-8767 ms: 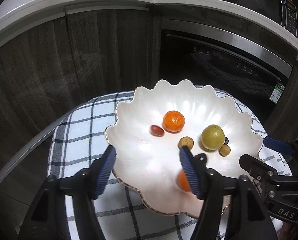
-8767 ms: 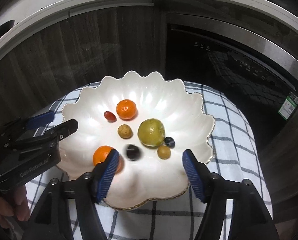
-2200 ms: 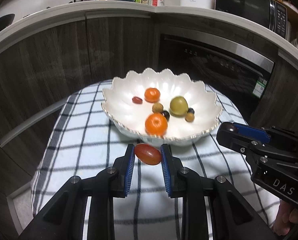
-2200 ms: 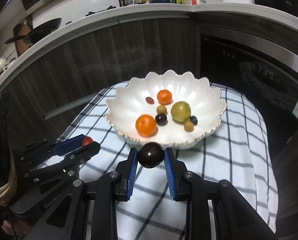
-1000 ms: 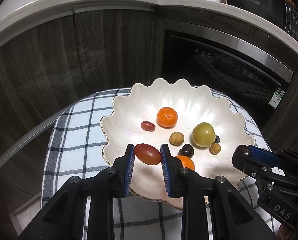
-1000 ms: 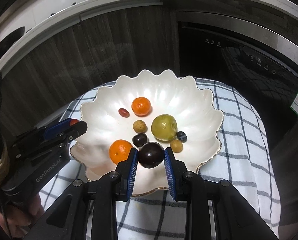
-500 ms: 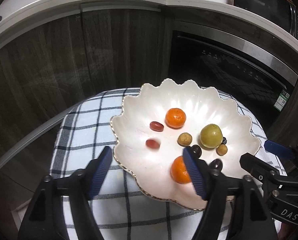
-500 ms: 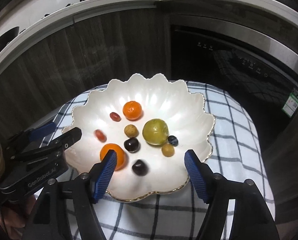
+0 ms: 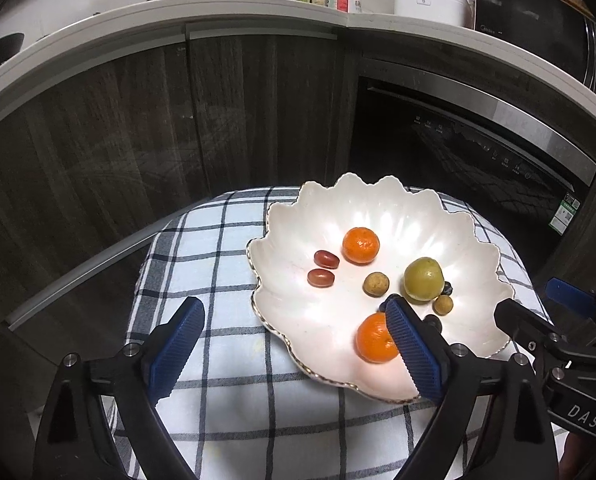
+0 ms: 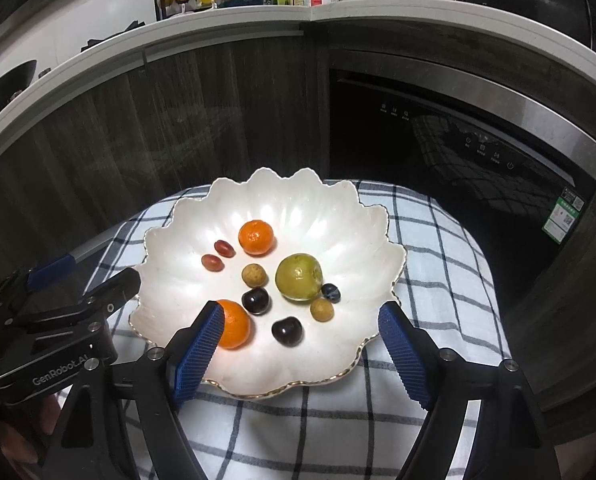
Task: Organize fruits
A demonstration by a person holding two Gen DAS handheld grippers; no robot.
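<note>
Both held fruits have dropped into the scalloped bowl: the red date lies left beside its twin, the dark cherry near the front, so like sits by like. Left claw and right claw have just opened, jaws apart, empty, over the checked cloth

1. Dim kitchen overall; brightest zone the white scalloped bowl, lit from above, with pearly glare streaks on its ribs.
2. Faint reflections of checked cloth on dark glossy oven door.
3. Strong fisheye bending of countertop; black vignette at corners.
4. Sharp at centre, softer toward edges.
</note>
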